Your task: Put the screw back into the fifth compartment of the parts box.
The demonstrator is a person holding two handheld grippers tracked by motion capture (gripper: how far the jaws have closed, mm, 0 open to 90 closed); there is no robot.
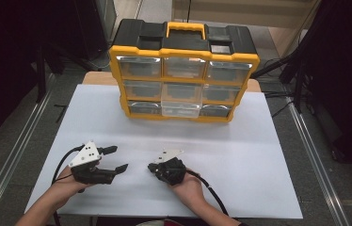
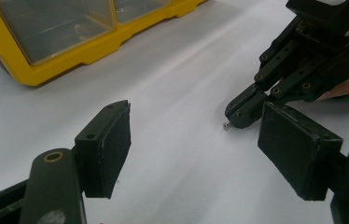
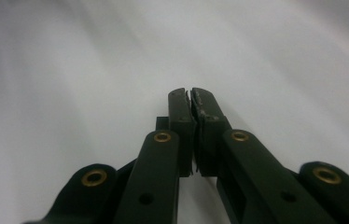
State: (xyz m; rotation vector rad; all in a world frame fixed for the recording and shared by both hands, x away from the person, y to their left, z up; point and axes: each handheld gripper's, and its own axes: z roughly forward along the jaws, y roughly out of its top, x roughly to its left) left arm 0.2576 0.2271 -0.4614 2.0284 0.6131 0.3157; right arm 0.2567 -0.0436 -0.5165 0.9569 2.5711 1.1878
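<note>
A tiny silvery screw [image 2: 227, 125] lies on the white table sheet [image 1: 259, 165], right at the tips of my right gripper [image 2: 239, 113]. That gripper [image 1: 151, 166] points left and down to the sheet with its jaws pressed together on the screw, whose end peeks out. In the right gripper view its pads [image 3: 182, 109] meet with no gap. My left gripper [image 1: 119, 158] rests at the front left, pointing right toward the other one. It [image 2: 196, 140] stands open with nothing between the pads.
A yellow and black organizer [image 1: 183, 70] with clear drawers stands upright at the back of the table; its corner [image 2: 70, 56] shows in the left gripper view. Its bottom middle drawer [image 1: 180, 109] is pulled out a little. Metal rails run along both sides of the table.
</note>
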